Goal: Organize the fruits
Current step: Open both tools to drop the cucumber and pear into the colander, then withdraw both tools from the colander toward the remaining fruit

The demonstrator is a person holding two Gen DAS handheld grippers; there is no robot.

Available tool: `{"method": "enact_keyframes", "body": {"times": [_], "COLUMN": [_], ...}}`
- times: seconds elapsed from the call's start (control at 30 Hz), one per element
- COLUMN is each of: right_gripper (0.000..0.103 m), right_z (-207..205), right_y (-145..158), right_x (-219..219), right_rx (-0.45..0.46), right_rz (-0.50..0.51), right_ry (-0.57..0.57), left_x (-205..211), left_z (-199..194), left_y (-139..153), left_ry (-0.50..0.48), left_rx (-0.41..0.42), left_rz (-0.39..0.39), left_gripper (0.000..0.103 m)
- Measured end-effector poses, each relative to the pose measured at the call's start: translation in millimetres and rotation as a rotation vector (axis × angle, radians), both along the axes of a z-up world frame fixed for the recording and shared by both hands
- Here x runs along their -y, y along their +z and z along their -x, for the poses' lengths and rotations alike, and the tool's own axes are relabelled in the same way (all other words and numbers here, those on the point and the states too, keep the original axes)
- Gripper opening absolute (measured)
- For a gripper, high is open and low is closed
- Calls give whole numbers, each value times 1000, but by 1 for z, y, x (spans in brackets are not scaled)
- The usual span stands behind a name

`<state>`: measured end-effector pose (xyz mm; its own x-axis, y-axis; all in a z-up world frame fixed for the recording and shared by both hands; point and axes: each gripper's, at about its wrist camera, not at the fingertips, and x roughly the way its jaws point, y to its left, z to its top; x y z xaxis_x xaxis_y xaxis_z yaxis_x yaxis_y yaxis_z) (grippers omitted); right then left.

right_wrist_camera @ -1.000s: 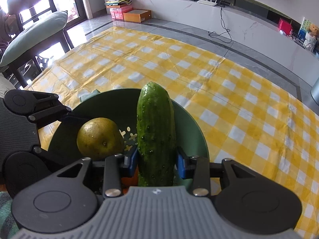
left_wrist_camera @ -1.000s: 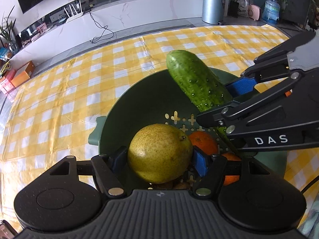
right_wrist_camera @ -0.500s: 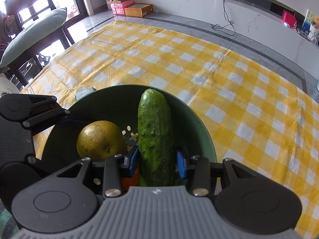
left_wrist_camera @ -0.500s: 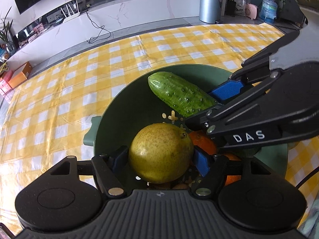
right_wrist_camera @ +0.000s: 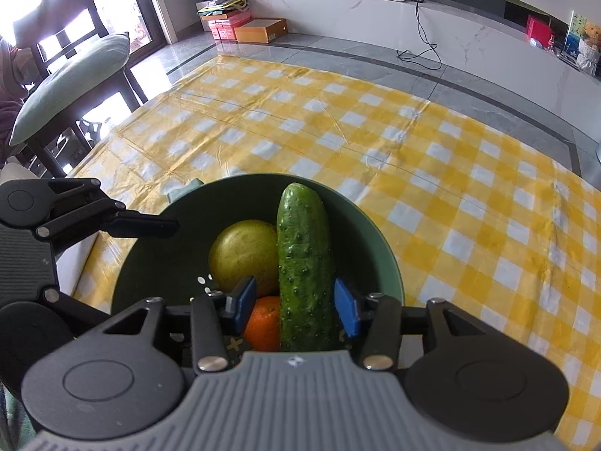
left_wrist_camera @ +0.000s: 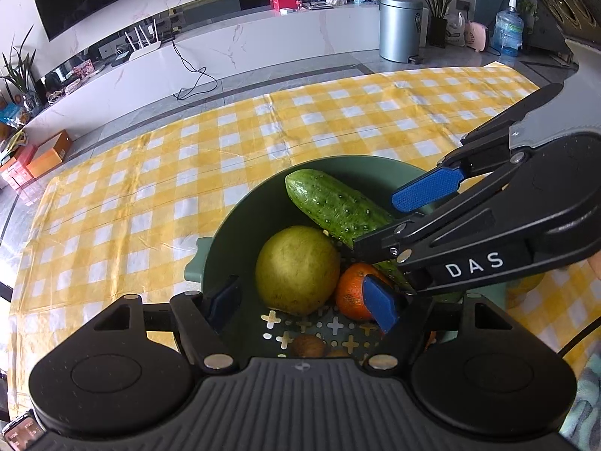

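A round, dark green bowl (left_wrist_camera: 240, 221) with a smooth wall and cross-shaped holes in its floor sits on a glossy yellow and white checked tablecloth (left_wrist_camera: 225, 143); inside lie a long, bumpy green cucumber (left_wrist_camera: 334, 206), a plump yellow-green pear (left_wrist_camera: 296, 268) with a speckled skin, and a small, shiny orange (left_wrist_camera: 351, 291); a small brown nut-like thing (left_wrist_camera: 308, 345) rests on the holed floor. The cucumber slants up against the far wall of the bowl, its lower end beside the orange, touching the pear along one side. The left gripper (left_wrist_camera: 300, 300) hangs over the near edge of the bowl with its jaws spread wide and opening; the pear sits just beyond them, free of both blue pads, and nothing is held. The right gripper (right_wrist_camera: 296, 306) reaches in from the other side, its jaws opening; the cucumber's lower end lies between the blue ribbed pads (right_wrist_camera: 345, 312), with a gap showing on each side, so it is no longer pinched.
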<state>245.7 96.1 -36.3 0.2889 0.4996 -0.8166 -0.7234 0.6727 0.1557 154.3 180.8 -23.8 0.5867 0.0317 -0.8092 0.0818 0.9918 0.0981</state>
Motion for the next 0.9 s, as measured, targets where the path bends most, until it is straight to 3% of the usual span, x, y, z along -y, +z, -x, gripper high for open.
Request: {"method": "enact_keyframes", "body": {"times": [0.13, 0.23, 0.7, 0.9], "right_gripper": [46, 61, 66, 66], "right_z": [10, 18, 63, 86], "right_y": [12, 21, 60, 59], "right_x": [9, 18, 91, 146], "right_rx": [7, 18, 78, 134], "right_rz": [-12, -25, -114, -131], "right_ry": [-12, -29, -131, -226], "left_x": [6, 12, 59, 83], "left_z": [8, 15, 59, 76], "left_y": [9, 18, 51, 53], "left_ry": [10, 18, 9, -2], "left_rx": [0, 8, 89, 115], "left_rz": [3, 3, 35, 116], "left_gripper": [86, 85, 80, 74]}}
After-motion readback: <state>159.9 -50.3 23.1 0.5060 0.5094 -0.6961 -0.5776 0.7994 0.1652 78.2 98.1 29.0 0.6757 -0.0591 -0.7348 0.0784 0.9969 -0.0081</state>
